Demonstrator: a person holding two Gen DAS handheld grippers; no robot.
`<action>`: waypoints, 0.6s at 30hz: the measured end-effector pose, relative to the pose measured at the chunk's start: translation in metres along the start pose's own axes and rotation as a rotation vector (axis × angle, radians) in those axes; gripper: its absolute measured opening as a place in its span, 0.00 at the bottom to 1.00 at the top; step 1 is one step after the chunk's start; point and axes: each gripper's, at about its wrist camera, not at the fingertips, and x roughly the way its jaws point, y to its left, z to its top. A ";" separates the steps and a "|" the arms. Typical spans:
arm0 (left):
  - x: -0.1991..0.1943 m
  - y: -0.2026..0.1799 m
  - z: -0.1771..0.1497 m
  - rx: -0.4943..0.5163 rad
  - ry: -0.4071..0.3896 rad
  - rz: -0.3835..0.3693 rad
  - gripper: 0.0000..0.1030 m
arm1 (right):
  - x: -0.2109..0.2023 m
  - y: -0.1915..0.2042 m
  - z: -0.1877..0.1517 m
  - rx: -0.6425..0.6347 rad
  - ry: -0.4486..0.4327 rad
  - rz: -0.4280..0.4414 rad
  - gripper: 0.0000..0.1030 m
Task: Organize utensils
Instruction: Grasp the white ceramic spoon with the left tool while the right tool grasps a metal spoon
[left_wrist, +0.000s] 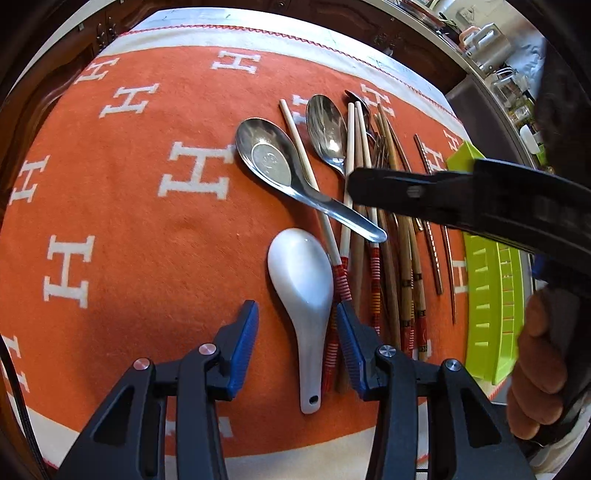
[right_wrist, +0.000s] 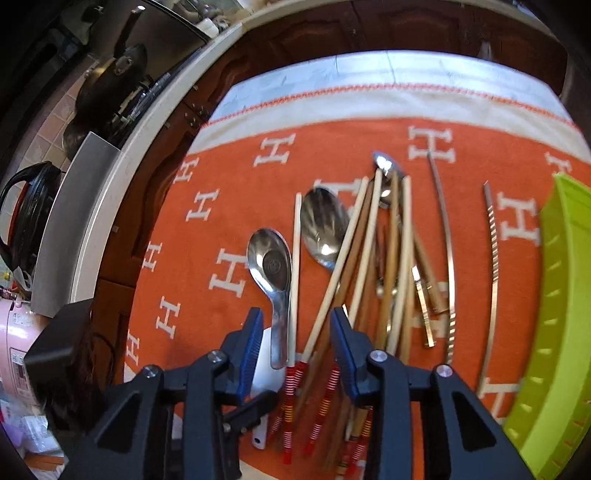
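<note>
A white ceramic spoon (left_wrist: 301, 288) lies on the orange cloth (left_wrist: 129, 229), its handle between the open jaws of my left gripper (left_wrist: 295, 325). A steel soup spoon (left_wrist: 269, 158) (right_wrist: 271, 264), a steel tablespoon (left_wrist: 327, 129) (right_wrist: 325, 225) and a pile of wooden chopsticks (left_wrist: 369, 258) (right_wrist: 369, 258) lie beside it. Metal chopsticks (right_wrist: 493, 258) lie further right. My right gripper (right_wrist: 295, 332) is open above the chopstick ends and the soup spoon's handle. It also shows in the left wrist view (left_wrist: 461, 199), hovering over the pile.
A lime green plastic tray (left_wrist: 491, 295) (right_wrist: 554, 314) stands at the right of the cloth. A kitchen counter with pans (right_wrist: 110, 85) and a rice cooker (right_wrist: 22, 332) runs along the left in the right wrist view.
</note>
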 end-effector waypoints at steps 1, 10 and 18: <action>0.000 0.000 0.000 -0.002 0.000 -0.002 0.41 | 0.003 -0.002 0.000 0.011 0.011 0.007 0.33; -0.003 0.011 -0.009 -0.023 0.002 -0.017 0.41 | 0.026 -0.011 -0.001 0.099 0.110 0.115 0.02; -0.008 0.012 -0.014 -0.032 0.005 -0.013 0.41 | 0.008 -0.008 -0.010 0.066 0.050 0.097 0.01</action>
